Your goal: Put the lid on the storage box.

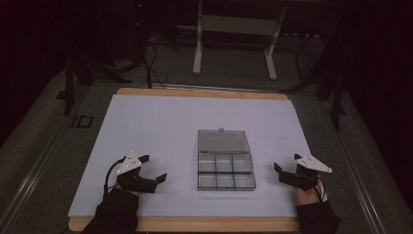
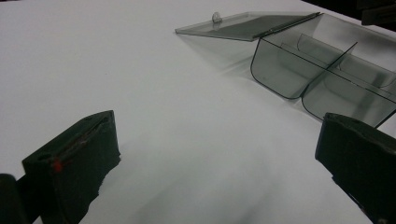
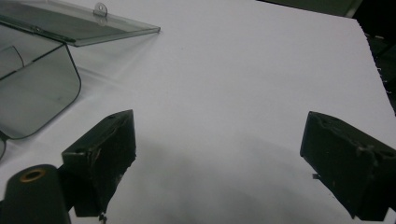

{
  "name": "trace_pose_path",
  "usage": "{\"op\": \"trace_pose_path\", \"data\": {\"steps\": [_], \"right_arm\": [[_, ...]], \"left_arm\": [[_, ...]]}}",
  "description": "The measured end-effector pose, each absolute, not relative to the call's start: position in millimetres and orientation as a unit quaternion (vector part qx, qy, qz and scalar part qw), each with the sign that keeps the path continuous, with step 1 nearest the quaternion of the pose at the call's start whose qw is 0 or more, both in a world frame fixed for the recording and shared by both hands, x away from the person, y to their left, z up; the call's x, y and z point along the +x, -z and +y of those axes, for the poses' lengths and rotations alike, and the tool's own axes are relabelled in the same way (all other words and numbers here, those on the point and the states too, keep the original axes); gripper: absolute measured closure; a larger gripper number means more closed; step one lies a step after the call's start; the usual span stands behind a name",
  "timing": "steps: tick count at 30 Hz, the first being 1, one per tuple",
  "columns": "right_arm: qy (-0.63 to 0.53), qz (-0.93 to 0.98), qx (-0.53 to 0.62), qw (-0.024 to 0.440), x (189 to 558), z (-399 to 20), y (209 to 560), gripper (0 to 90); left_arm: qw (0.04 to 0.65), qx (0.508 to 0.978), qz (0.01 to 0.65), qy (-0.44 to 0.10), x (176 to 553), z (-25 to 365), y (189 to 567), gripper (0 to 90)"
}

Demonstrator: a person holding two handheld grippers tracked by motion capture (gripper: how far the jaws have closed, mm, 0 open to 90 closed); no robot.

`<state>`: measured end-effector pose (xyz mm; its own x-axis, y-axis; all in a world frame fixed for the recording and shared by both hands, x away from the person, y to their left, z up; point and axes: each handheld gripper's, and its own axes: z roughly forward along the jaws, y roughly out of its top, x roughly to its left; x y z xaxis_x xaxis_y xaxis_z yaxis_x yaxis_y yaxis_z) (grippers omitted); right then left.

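A clear plastic compartment box [image 1: 225,172] lies open at the middle of the white sheet [image 1: 160,126], its lid [image 1: 223,140] folded flat away from me. Its compartments look empty. My left gripper [image 1: 154,168] rests on the sheet left of the box, jaws wide open with nothing between them. My right gripper [image 1: 287,165] rests right of the box, also open and empty. In the left gripper view the box [image 2: 327,70] is ahead to the right between open jaws [image 2: 215,158]. The right gripper view has the box [image 3: 37,88] at the left, beside my right gripper [image 3: 219,158].
The sheet covers a wooden tabletop [image 1: 195,92]. Beyond the table stand a white metal frame [image 1: 234,39] and cables on the dark floor [image 1: 151,68]. Bare sheet surrounds the box on all sides.
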<state>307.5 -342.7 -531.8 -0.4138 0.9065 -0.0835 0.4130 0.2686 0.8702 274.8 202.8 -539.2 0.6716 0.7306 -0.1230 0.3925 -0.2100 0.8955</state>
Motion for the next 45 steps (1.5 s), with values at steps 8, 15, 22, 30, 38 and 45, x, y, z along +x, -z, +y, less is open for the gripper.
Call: {"op": "trace_pose_path", "data": {"steps": [8,15,22,30,38,45], "right_arm": [[-0.405,0.74,0.448,0.297,308.9,-342.6,532.3,10.4],[-0.399,0.747,0.444,0.292,310.2,-341.3,532.7,10.4],[-0.398,0.747,0.445,0.292,310.4,-341.2,532.7,10.4],[-0.398,0.748,0.443,0.292,310.1,-340.8,532.7,10.5],[-0.401,0.747,0.442,0.292,310.0,-341.4,532.6,10.5],[-0.402,0.748,0.44,0.291,309.7,-341.1,532.5,10.5]], "left_arm": [[0.494,0.772,0.362,-0.17,274.9,198.9,539.1,1.0],[0.473,0.791,0.361,-0.139,282.1,195.5,539.4,1.0],[0.437,0.812,0.368,-0.117,286.9,188.4,536.6,1.0],[0.425,0.821,0.368,-0.096,292.6,174.9,521.1,1.0],[0.403,0.836,0.362,-0.087,302.8,154.9,510.6,1.0],[0.402,0.838,0.363,-0.073,310.9,138.6,503.8,1.8]]}}
